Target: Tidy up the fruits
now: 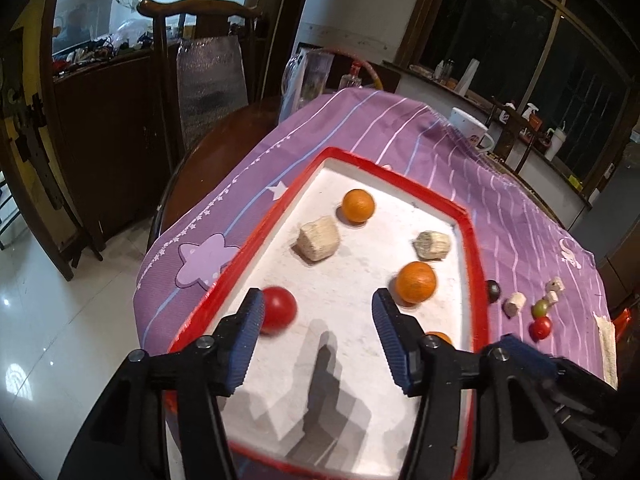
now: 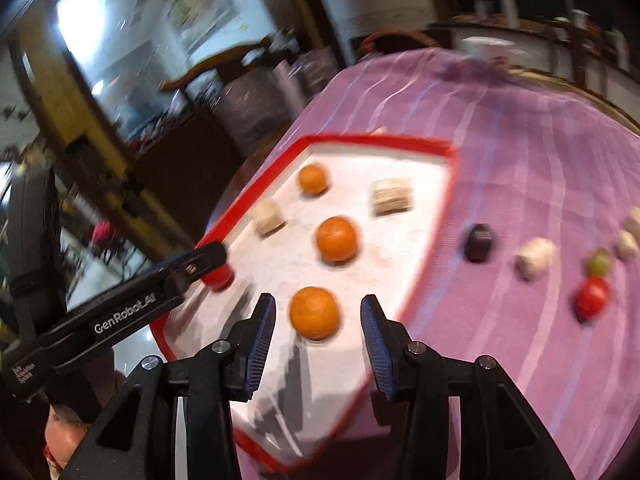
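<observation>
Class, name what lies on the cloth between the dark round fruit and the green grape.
A small pale chunk lies between the dark fruit and the green grape; the right wrist view shows it.

The right wrist view is smeared by motion blur, so the small pieces point(image 2: 536, 258) on the cloth cannot be identified. A red fruit point(image 2: 218, 276) is partly covered by the left gripper point(image 2: 208, 256). In the left wrist view, one orange point(image 1: 439, 337) is mostly hidden behind a finger point(image 1: 394, 340).

Purple cloth-covered table point(image 1: 500, 184) carries red-rimmed tray point(image 1: 478, 280), loose fruits, white mug point(image 1: 468, 126).
</observation>
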Action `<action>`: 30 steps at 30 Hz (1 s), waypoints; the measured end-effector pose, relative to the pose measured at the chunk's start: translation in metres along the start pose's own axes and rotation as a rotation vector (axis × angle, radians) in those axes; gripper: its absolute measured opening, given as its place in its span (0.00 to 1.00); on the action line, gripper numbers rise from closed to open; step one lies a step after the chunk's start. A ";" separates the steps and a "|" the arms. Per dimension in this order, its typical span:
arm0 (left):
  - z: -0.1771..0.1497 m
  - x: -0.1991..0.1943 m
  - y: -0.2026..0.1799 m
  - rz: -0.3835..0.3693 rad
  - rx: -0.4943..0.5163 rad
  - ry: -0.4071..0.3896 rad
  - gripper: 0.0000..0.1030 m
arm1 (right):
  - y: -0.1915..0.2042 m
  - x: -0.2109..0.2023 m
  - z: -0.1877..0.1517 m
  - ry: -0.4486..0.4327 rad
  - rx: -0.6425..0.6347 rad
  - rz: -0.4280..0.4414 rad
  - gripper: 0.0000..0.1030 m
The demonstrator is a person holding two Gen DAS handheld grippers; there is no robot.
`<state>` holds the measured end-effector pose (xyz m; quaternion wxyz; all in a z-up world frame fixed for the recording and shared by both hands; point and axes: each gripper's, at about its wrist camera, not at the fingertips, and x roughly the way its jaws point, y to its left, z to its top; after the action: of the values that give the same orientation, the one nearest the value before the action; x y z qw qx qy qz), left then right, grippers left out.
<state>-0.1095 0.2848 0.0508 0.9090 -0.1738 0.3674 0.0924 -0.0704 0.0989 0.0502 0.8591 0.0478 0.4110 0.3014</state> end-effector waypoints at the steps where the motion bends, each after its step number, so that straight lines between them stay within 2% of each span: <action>1: -0.001 -0.005 -0.005 -0.006 0.001 -0.006 0.56 | -0.004 -0.011 -0.002 -0.034 0.020 -0.034 0.47; 4: -0.003 -0.013 -0.018 -0.017 0.017 -0.010 0.57 | -0.017 -0.056 -0.011 -0.175 0.101 -0.163 0.50; 6: -0.005 -0.019 -0.033 -0.013 0.045 -0.009 0.57 | -0.022 -0.083 -0.015 -0.242 0.148 -0.215 0.52; 9: -0.006 -0.025 -0.058 -0.008 0.098 0.001 0.57 | -0.025 -0.109 -0.014 -0.294 0.166 -0.247 0.55; 11: -0.006 -0.031 -0.075 -0.021 0.126 0.002 0.57 | -0.025 -0.122 -0.010 -0.298 0.146 -0.266 0.57; 15: -0.012 -0.040 -0.093 -0.022 0.167 -0.023 0.64 | -0.034 -0.136 -0.011 -0.292 0.128 -0.275 0.59; 23: -0.029 -0.033 -0.101 -0.036 0.149 0.014 0.64 | -0.078 -0.144 -0.042 -0.303 0.264 -0.221 0.59; 30: -0.041 -0.035 -0.131 -0.059 0.197 0.023 0.64 | -0.096 -0.154 -0.055 -0.300 0.297 -0.221 0.60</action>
<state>-0.1223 0.1468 0.0802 0.9197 -0.0956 0.3800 0.0268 -0.1385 -0.0745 0.0871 0.9219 0.1727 0.3210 0.1314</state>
